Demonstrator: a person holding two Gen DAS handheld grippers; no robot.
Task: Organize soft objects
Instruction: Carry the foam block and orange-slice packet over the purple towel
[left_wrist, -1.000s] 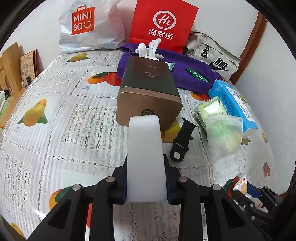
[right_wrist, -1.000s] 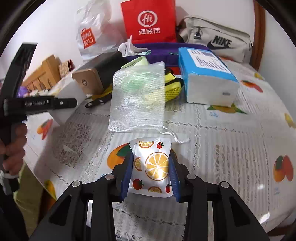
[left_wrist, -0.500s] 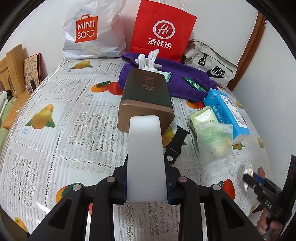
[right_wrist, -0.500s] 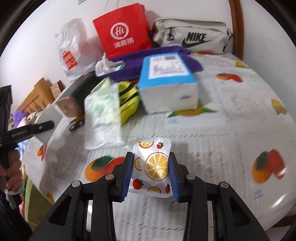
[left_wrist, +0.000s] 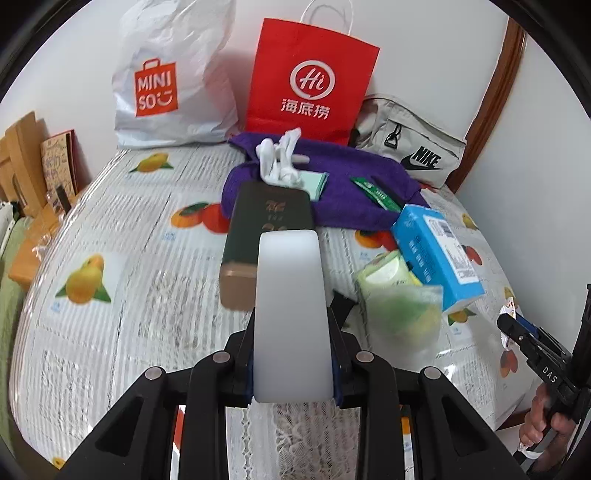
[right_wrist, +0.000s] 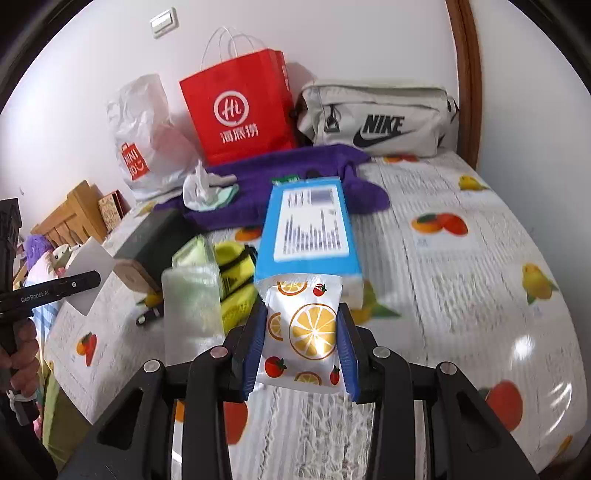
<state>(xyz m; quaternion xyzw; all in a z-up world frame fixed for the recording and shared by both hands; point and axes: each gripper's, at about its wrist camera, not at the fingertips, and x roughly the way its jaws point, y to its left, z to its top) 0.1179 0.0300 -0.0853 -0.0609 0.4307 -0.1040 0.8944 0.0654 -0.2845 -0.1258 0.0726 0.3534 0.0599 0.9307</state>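
Left tongs (left_wrist: 293, 373) clamp white foam block (left_wrist: 290, 314), raised over worktop (left_wrist: 110, 332), directly in front of dark tin (left_wrist: 258, 236). Right tongs (right_wrist: 301, 343) pinch orange-print pouch (right_wrist: 303, 328) by side edges, just in front of blue tissue pack (right_wrist: 310, 229). Both likely light, squashy; pouch film looks slippery, so mid-body grip seems safest.

Two black two-finger grippers are showing: the left gripper (left_wrist: 291, 325) and the right gripper (right_wrist: 301, 332). Three bags are standing at twelve o'clock: one white plastic shopping bag (left_wrist: 173, 74), one red paper carrier bag (left_wrist: 310, 85) and one grey fabric waist bag (left_wrist: 410, 147). One purple towel (left_wrist: 354, 192) is lying before them, one blue tissue pack (right_wrist: 308, 225) is sitting at one o'clock, and one dark rectangular tin (left_wrist: 266, 229) is lying centrally.
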